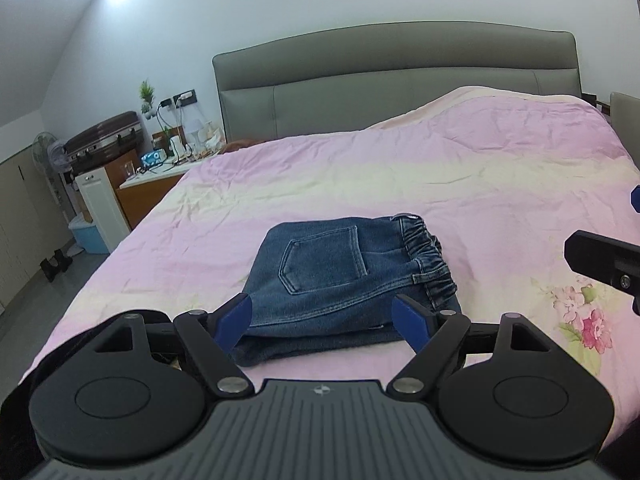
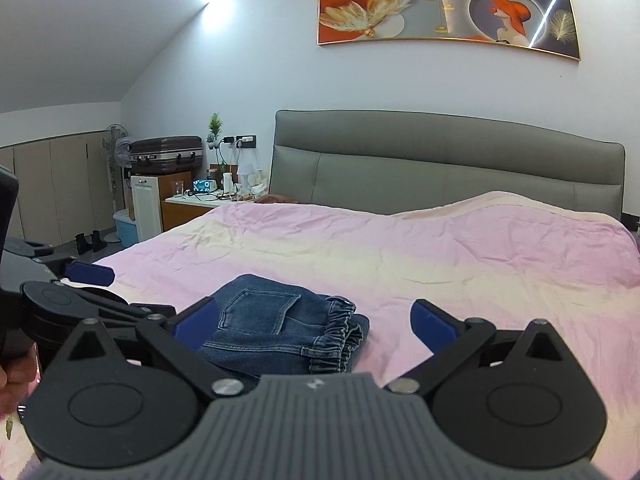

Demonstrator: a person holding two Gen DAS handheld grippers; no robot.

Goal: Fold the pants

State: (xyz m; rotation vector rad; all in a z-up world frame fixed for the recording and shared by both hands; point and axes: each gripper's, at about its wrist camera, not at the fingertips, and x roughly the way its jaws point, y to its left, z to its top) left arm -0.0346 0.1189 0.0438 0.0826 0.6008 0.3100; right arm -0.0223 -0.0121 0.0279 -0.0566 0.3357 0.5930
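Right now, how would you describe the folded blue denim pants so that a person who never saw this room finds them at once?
Start from the wide bed with the grey padded headboard and the wrinkled pink bedspread. Near its foot end lie the folded blue denim pants, a compact stack with a back pocket facing up and a gathered elastic waistband on the right. They are the only dark blue cloth on the pink cover.

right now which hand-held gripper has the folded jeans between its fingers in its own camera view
The left hand-held gripper: the folded jeans sit centred between its open fingers. From the right hand-held gripper they lie off toward its left finger. Neither touches them.
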